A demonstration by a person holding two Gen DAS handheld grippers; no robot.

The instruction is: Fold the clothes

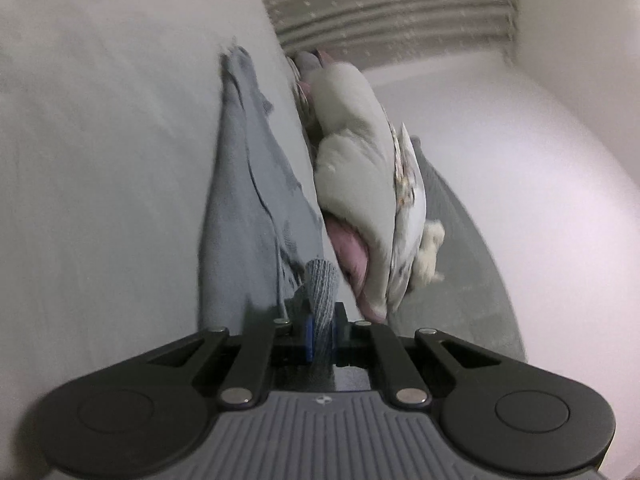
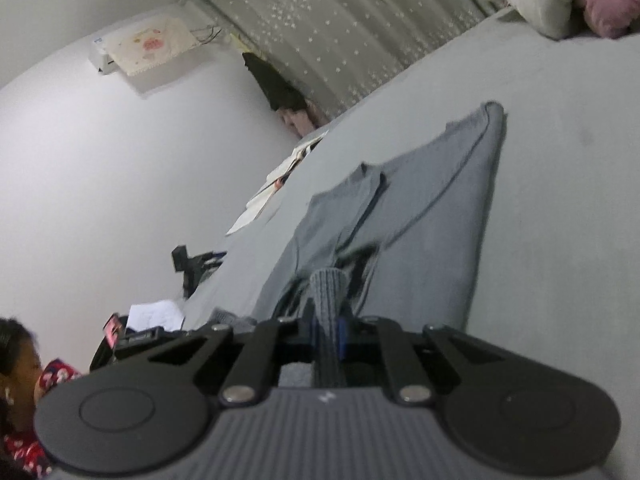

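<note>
Gripping grey garment (image 2: 432,208) ribbed hem | left gripper (image 1: 321,320) jaws clamped | right gripper (image 2: 328,320) jaws clamped

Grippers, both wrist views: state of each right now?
Left gripper: jaws closed on a ribbed edge of the grey-blue knit garment.
Right gripper: jaws closed on a ribbed edge of the same garment.

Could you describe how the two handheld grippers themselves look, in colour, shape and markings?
Both look the same. The left gripper and the right gripper have a grey ribbed body with a small white logo, two round black discs, black linkage bars with silver rivets, and blue pads on black fingers.
</note>
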